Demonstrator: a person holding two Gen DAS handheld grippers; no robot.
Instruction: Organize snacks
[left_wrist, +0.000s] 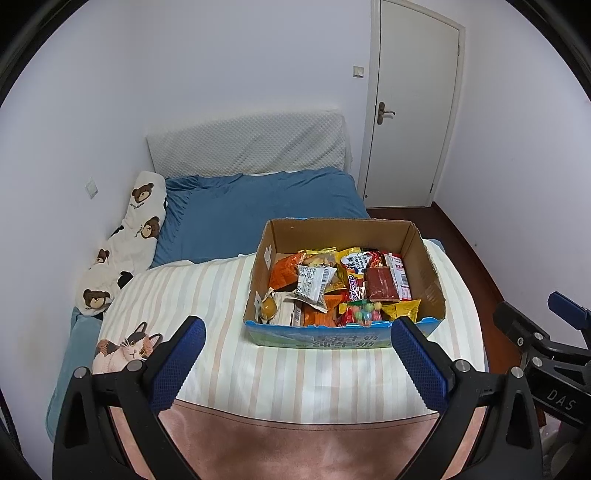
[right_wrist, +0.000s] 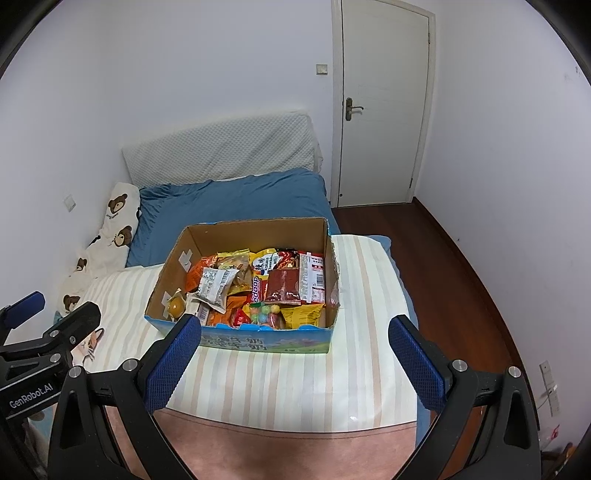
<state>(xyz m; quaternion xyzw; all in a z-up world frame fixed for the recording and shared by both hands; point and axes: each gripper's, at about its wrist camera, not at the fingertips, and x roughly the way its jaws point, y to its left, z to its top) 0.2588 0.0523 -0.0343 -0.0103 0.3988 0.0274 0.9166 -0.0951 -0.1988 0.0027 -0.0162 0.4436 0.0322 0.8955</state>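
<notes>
An open cardboard box (left_wrist: 424, 269) with a blue printed front stands on the striped blanket (left_wrist: 229, 354) of the bed. It also shows in the right wrist view (right_wrist: 173, 266). It holds several snack packets: orange, yellow and red bags, a silver packet (left_wrist: 314, 282), a red packet (left_wrist: 380, 284) and a small yellow cake (left_wrist: 269, 307). My left gripper (left_wrist: 297, 332) is open and empty, just in front of the box. My right gripper (right_wrist: 295, 332) is open and empty, in front of the box too. Each gripper shows at the edge of the other's view.
A blue duvet (left_wrist: 258, 206) and a bear-print pillow (left_wrist: 129, 236) lie beyond the box, against the left wall. A white padded headboard (left_wrist: 247, 147) stands behind. A shut white door (left_wrist: 413, 103) and dark wooden floor (right_wrist: 461, 280) are to the right of the bed.
</notes>
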